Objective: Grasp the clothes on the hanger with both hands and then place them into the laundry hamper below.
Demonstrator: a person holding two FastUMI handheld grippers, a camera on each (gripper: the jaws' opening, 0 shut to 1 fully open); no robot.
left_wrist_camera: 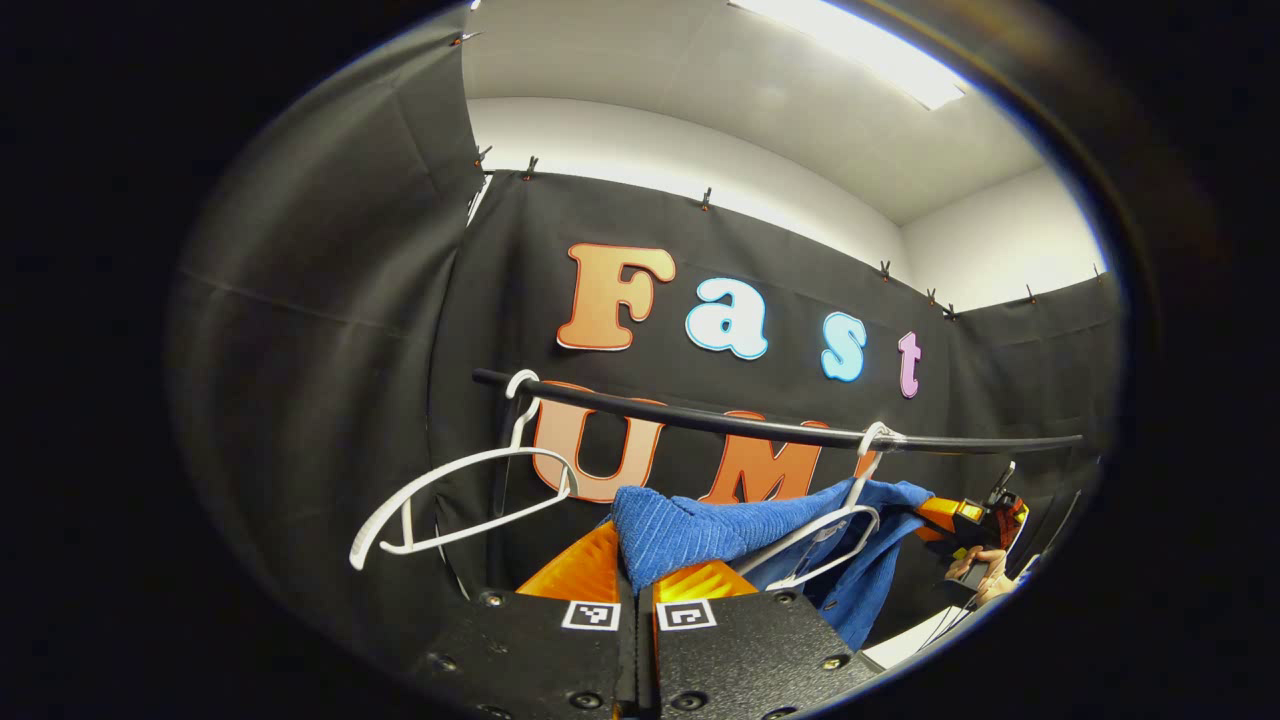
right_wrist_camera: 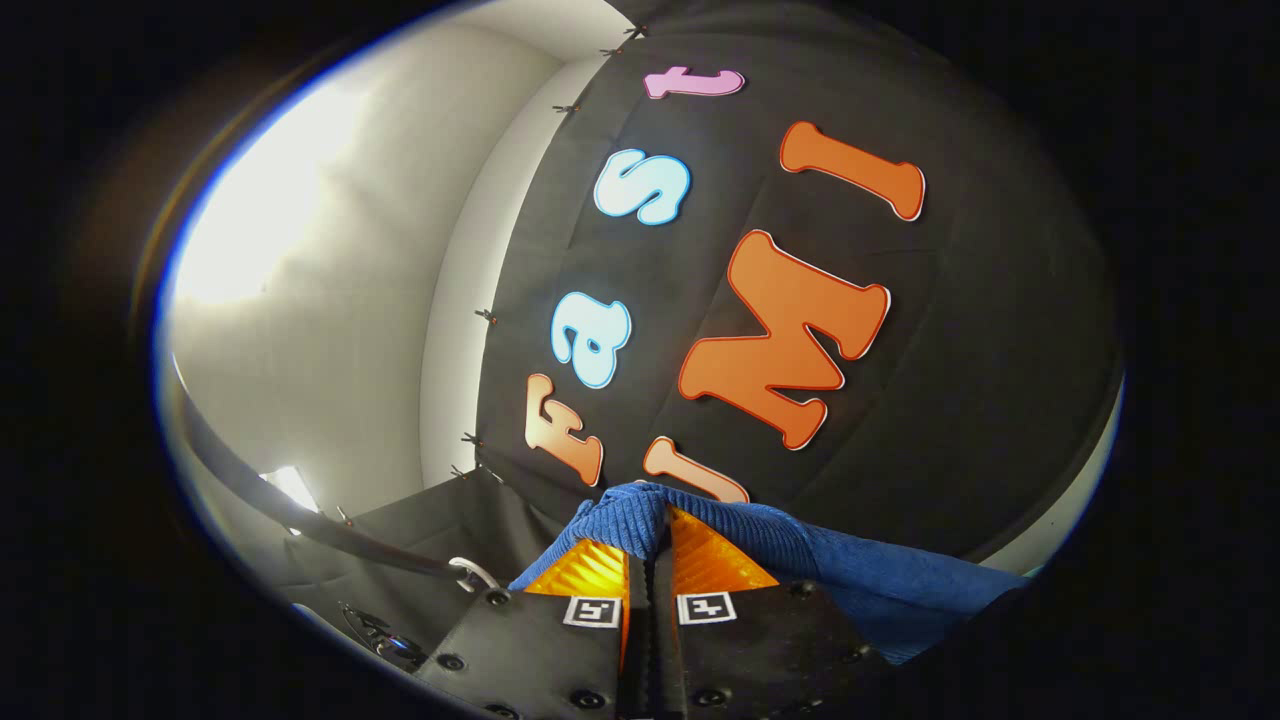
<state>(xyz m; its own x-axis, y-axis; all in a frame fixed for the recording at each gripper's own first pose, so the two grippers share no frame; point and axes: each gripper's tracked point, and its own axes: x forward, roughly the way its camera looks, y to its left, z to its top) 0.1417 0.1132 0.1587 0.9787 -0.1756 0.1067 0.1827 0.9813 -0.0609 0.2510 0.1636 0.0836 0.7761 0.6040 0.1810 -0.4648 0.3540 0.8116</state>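
Up at the black rail (left_wrist_camera: pixel 760 425), the blue garment (left_wrist_camera: pixel 700 530) is hanging across a white hanger (left_wrist_camera: pixel 830 530), with a second, bare white hanger (left_wrist_camera: pixel 460 500) dangling well apart along the same rail. At the bottom of the left gripper view, the left gripper (left_wrist_camera: pixel 637 585) is pinching one bunched end of the cloth, its fingers drawn close with fabric squeezed between them. The right gripper (right_wrist_camera: pixel 645 545) is doing likewise in its own view, nipping a ridge of the ribbed blue cloth, which is draping off to one side. That gripper and the hand (left_wrist_camera: pixel 980 570) holding it are also showing farther off in the left gripper view. Judging by the folds, the garment is looking soft, light and limp, so it is likely sagging wherever unsupported; gripping thick gathered edges at both ends seems wise. I am seeing no hamper.
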